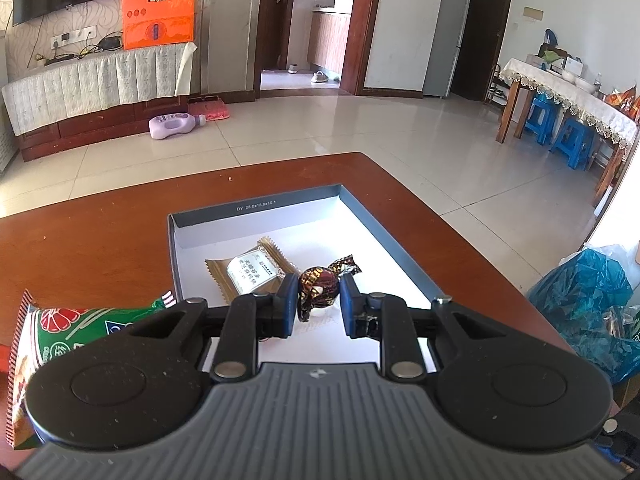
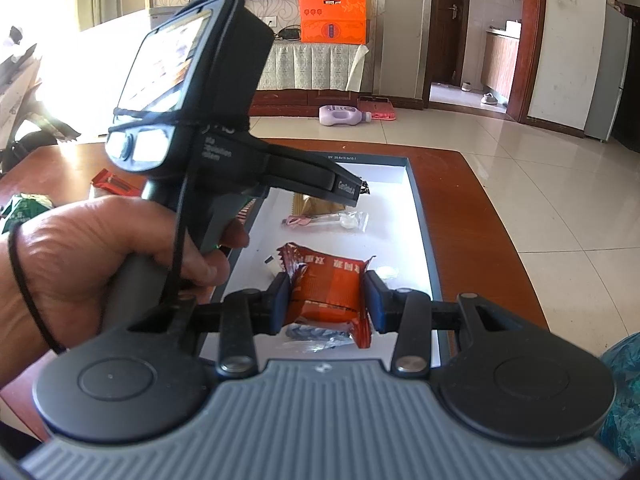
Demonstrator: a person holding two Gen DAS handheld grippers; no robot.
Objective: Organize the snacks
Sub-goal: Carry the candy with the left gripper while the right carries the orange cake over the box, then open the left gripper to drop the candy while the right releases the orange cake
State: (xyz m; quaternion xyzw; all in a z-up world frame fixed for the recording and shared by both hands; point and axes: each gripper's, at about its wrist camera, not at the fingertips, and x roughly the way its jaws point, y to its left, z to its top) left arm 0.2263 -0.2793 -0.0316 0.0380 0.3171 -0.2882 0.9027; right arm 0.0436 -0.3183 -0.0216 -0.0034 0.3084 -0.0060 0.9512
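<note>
A shallow grey box with a white floor (image 1: 256,210) (image 2: 422,216) lies on the brown table. My left gripper (image 1: 319,298) is shut on a dark brown foil-wrapped candy (image 1: 320,284) over the box. A gold snack packet (image 1: 250,272) lies in the box behind it. My right gripper (image 2: 327,300) is shut on an orange-red snack packet (image 2: 326,290) above the near end of the box. A clear packet (image 2: 326,221) lies further in. The left gripper's body (image 2: 192,92) and the hand fill the left of the right wrist view.
A green and red snack bag (image 1: 60,332) lies on the table left of the box. Red and green packets (image 2: 114,184) lie on the table's left side. A blue plastic bag (image 1: 588,300) sits off the table's right edge. Tiled floor lies beyond.
</note>
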